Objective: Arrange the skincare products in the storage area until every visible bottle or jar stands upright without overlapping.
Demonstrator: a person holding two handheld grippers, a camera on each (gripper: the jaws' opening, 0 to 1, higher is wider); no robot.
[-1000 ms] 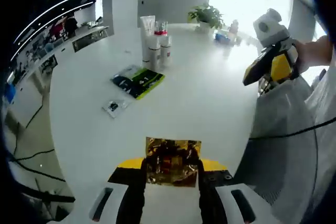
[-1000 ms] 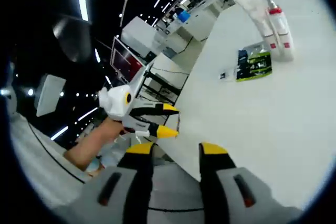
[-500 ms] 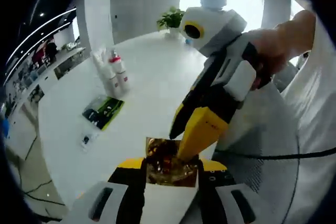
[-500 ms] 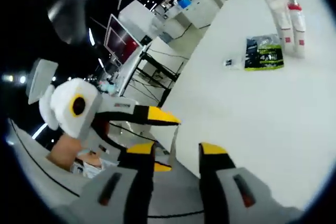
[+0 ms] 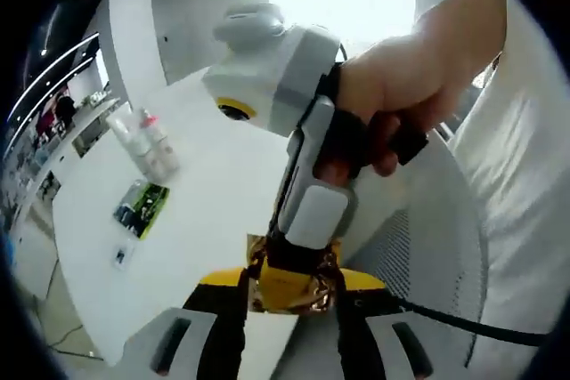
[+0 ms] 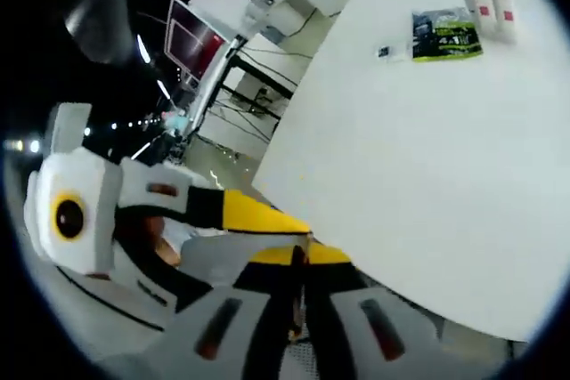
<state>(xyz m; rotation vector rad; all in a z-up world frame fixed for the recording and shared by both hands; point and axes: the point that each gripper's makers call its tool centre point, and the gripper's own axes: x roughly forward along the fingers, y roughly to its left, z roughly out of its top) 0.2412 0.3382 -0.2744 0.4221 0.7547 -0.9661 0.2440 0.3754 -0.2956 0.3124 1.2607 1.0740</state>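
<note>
White and matte, the round table point(image 5: 205, 202) is the largest thing here, and the skincare goods sit far across it. A cluster of upright bottles point(image 5: 147, 150) stands at its far side; they look like light, stiff plastic, smooth enough to slip, so a hold low on the body, below the red caps, seems safest. Just in front of them lies a flat green-and-black packet point(image 5: 139, 209) (soft and thin by the look of it, best pinched at an edge), and beside that a small dark sachet point(image 5: 119, 256). The print on both is too small to read, and no brand can be made out on the bottles.

Nearest of all is a gold foil sachet point(image 5: 289, 287), crinkled, light and easily torn. The left gripper point(image 5: 289, 291) is clamped on its lower edge, while the right gripper point(image 6: 298, 266), held in a hand point(image 5: 396, 100), has its jaws pressed together on the same foil, seen edge-on in the right gripper view. Two opposed pinches on so flimsy a thing could rip it if pulled apart.
</note>
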